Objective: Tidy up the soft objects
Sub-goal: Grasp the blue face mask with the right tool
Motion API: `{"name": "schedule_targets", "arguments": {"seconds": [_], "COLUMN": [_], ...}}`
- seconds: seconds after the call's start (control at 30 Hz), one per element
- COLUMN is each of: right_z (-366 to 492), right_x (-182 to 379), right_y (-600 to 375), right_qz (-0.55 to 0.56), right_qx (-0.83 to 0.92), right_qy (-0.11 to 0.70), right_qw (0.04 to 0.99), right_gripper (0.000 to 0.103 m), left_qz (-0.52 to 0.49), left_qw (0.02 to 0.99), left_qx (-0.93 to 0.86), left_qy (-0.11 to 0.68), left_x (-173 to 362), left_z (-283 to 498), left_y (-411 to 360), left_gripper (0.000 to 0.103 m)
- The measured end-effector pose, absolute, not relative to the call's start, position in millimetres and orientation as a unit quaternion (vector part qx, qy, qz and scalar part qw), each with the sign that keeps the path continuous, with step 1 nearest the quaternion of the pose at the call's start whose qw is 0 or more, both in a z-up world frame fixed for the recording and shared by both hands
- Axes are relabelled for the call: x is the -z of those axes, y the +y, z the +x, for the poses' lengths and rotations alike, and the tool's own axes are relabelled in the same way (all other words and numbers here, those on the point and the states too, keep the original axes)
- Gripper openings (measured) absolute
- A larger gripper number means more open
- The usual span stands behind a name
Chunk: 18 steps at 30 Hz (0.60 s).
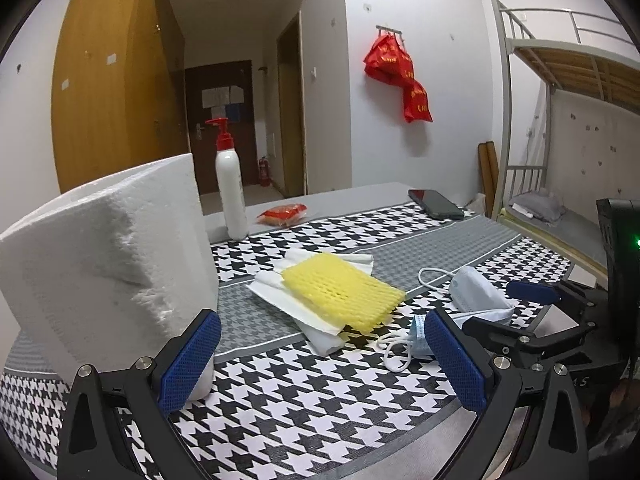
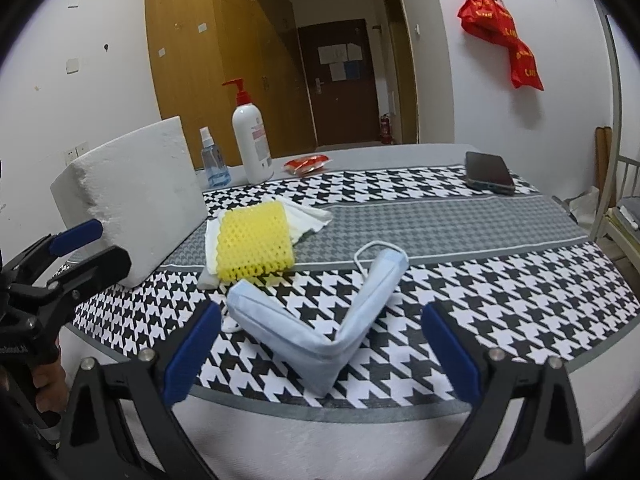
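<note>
Mask [image 2: 320, 332], folded, lies near the desk's [image 2: 360, 432] front edge between my right gripper's [image 2: 320, 354] spread fingers; my left gripper [image 1: 320, 360] is released too.

Both wrist cameras are looking low and close across the houndstooth-clothed counter [image 1: 304, 396] toward the door, left viewing from the left, both sharing the yellow foam mesh pad [image 1: 340, 290] [image 2: 254, 246].
</note>
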State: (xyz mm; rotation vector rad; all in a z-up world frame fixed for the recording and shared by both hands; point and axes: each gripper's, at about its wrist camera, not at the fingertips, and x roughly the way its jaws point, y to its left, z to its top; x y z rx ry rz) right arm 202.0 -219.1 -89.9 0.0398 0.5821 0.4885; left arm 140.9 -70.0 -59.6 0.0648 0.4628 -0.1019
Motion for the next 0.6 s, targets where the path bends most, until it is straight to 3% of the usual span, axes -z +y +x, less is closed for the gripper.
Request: {"name": "schedule_targets", "arguments": {"seconds": [0.13,0.6], "right_z": [207.9,218.2], "right_x": [94.3,105.6], "right_y": [-219.5,-220.9], "right_qz": [0.023,0.027], "right_qx": [-0.242,-0.257], "right_qy": [0.292,0.318], "right_qw": [0.925,0.912], "right_gripper": [0.095,0.051], "left_qz": [0.032,0.033], "left_qw": [0.969,0.964], "left_qx": [0.051,0.048], "left_qy": [0.238,0.259], "left_x": [61.3,66.3], "left_z": [148.2,164.1], "left_y": [-72.5,-80.6], "left_gripper": [0.102,0.102]}}
